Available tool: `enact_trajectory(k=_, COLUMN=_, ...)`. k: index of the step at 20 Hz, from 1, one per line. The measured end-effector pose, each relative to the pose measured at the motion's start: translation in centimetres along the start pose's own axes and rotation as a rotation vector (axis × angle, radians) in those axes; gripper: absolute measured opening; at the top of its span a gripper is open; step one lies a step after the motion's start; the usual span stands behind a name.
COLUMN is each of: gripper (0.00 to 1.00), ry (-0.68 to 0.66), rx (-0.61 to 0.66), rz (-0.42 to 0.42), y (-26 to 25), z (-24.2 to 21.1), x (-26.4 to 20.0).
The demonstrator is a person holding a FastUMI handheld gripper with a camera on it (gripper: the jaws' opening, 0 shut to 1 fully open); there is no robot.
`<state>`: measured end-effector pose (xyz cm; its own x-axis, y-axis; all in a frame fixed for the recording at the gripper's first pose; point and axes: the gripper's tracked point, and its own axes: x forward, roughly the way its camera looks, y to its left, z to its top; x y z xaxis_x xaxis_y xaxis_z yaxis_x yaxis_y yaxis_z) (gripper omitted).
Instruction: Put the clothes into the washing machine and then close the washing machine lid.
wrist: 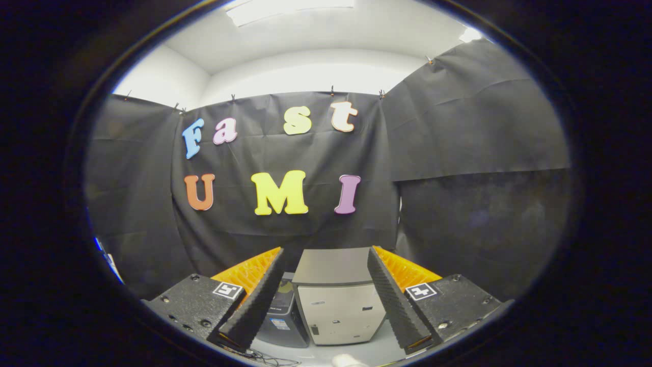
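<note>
Fingers: the gripper [326, 255] is holding its two fingers [257, 300] wide apart, gripping nothing; the gap between them is standing open and bare.

Washing machine: the washing machine [338, 306], a pale box with a grey flat top, is sitting on the light surface [377, 351] just ahead of the fingers and showing in the gap between them. Its lid is lying flat and looking closed, though the seam is too small to be sure.

Front panel: a few small dark marks and stickers are showing on the pale front of the machine; they are too small to make out.

Dark box: a dark box [282, 316] with a small label is standing just beside the washing machine, on its left, partly hidden behind the left finger. Whether the two are touching cannot be told.

Pale item: a small rounded pale thing [349, 361] is peeking up nearest the camera, on the surface between the fingers; it is cut off, so what it is cannot be told.

Cables: thin dark cables [265, 359] are trailing across the surface below the left finger.

Backdrop: black cloth [484, 153] is hanging as the booth's wall behind the machine, clipped along its top edge, with a white wall and ceiling light showing above it.
</note>
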<state>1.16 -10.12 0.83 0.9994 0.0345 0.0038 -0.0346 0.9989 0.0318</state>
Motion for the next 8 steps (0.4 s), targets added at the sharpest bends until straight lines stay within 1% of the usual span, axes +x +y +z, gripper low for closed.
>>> enact_trajectory(k=3, gripper=1.0, ry=-0.014, rx=0.03, rz=-0.004, y=-0.4, z=0.0, x=-2.2)
enact_trajectory(k=8, gripper=1.0, ry=-0.04, rx=-0.026, rz=-0.013, y=1.3, z=0.3, x=-4.3)
